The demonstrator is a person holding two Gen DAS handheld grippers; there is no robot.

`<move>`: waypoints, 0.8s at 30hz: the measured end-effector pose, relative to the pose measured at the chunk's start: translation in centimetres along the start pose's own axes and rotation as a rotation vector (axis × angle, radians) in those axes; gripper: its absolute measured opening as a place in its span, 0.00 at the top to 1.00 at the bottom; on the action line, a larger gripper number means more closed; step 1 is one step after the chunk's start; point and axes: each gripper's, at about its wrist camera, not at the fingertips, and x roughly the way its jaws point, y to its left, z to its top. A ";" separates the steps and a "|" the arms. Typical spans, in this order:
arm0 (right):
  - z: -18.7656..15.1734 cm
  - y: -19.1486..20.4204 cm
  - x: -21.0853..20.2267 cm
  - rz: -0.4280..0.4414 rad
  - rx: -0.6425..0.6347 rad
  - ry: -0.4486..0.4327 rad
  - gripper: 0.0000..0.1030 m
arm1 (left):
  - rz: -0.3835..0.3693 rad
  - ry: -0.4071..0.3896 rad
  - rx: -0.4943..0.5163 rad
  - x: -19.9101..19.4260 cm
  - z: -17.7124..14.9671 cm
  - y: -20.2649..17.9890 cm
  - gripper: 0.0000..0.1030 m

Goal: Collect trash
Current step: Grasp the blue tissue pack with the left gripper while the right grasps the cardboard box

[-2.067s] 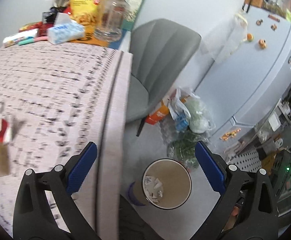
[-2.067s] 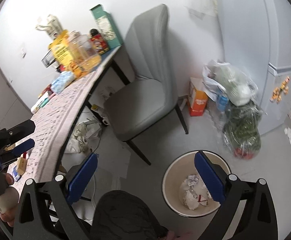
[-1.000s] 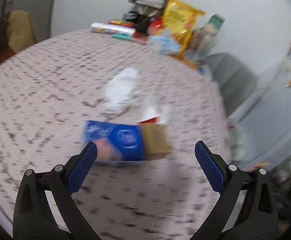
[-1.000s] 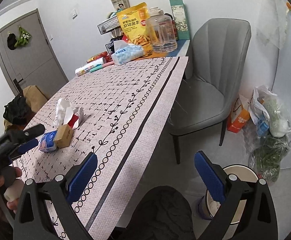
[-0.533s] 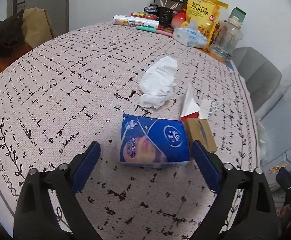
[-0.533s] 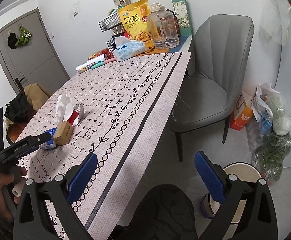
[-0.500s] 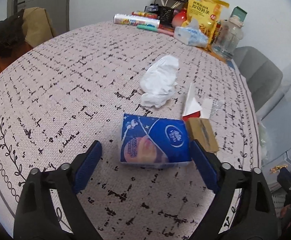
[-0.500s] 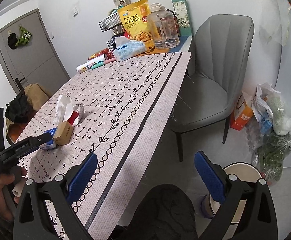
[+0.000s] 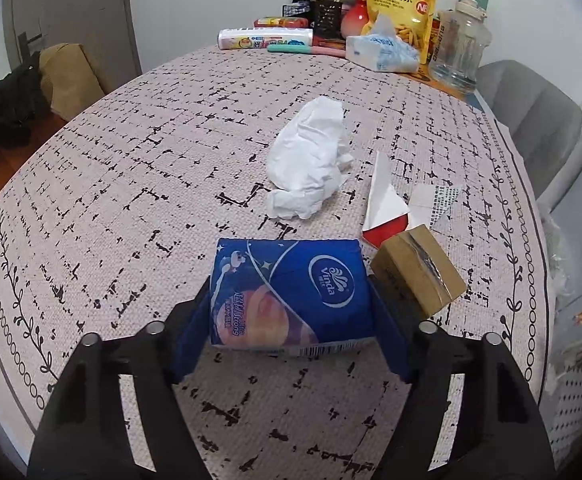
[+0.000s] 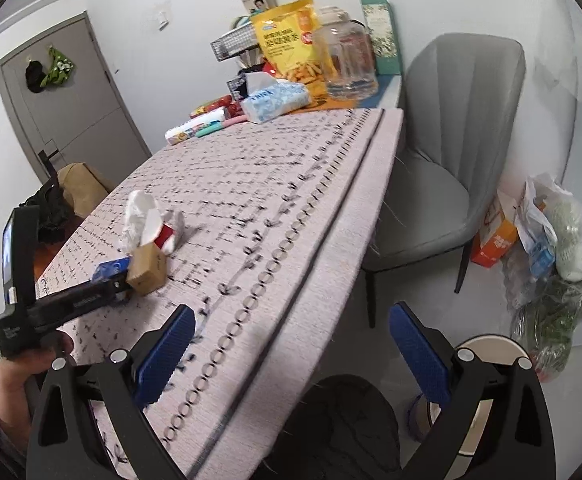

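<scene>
A blue tissue pack [image 9: 291, 292] lies on the patterned tablecloth [image 9: 131, 208]. My left gripper [image 9: 290, 284] straddles it with jaws closing, and both blue pads lie against the pack's sides. A small brown box [image 9: 417, 276] touches the pack's right side. Behind it lie a torn red-and-white carton [image 9: 387, 216] and a crumpled white tissue [image 9: 311, 168]. My right gripper [image 10: 291, 320] hangs open over the table's near edge with nothing between its fingers. From there the left gripper [image 10: 71, 300] shows at the left, held by a hand.
Snack bag [image 9: 403, 4], clear jar [image 9: 459, 52], tissue box [image 9: 379, 54] and other items crowd the table's far end. A grey chair [image 10: 451, 160] stands by the table. On the floor sit a bin [image 10: 491, 340] and bags [image 10: 555, 240] by the wall.
The left gripper has come forward around the blue tissue pack and its jaws have narrowed onto its sides. The right gripper has stayed over the table edge.
</scene>
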 end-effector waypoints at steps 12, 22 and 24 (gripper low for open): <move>1.0 6.4 2.5 0.042 -0.121 0.057 0.08 | -0.092 -0.120 -0.104 -3.7 -0.4 5.7 0.36; 1.8 11.8 5.6 0.076 -0.186 0.122 0.08 | -0.085 -0.176 -0.182 -5.6 -0.8 9.7 0.35; 1.9 12.6 6.2 0.076 -0.202 0.132 0.08 | -0.086 -0.181 -0.198 -5.7 -0.9 10.4 0.35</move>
